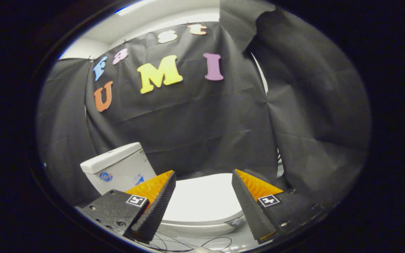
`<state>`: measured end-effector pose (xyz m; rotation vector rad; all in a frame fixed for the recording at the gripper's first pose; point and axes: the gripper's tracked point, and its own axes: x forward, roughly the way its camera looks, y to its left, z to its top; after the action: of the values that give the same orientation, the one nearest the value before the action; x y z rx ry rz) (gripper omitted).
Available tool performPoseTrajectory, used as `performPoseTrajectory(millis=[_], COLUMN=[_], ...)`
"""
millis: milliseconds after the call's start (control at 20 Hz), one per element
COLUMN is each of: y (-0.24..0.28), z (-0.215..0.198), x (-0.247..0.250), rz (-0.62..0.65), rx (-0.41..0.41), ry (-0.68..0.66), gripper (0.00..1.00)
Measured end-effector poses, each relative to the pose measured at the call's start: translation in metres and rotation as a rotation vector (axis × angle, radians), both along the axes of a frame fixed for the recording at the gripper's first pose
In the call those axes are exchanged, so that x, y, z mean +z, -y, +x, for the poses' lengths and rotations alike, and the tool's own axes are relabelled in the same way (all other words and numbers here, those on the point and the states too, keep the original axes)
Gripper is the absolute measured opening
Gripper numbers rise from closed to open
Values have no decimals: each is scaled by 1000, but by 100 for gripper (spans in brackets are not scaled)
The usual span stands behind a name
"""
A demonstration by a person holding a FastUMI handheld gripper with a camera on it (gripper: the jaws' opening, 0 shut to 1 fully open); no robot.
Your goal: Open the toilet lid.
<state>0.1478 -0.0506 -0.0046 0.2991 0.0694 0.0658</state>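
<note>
Tool: I am holding the tool (204, 186) with its fingers spread wide, gripping nothing.
Wires: thin dark wires (188, 243) are lying just below the fingers.
Toilet lid: the white toilet lid (202, 200) is lying flat and closed, between and just beyond the fingers.
Progress: I am judging nothing done; lifting remains.
Cistern: the white cistern (118, 168) is standing beyond the left finger.
</note>
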Motion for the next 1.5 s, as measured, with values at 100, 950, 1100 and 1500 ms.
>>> performPoseTrajectory(millis=[100, 950, 1100, 1500], y=[18, 47, 39, 18], z=[15, 70, 68, 75], x=[-16, -246, -257, -266], rz=[55, 742, 793, 687], rx=[-15, 2, 29, 78], ry=[-22, -529, -574, -617], gripper=[100, 91, 84, 42])
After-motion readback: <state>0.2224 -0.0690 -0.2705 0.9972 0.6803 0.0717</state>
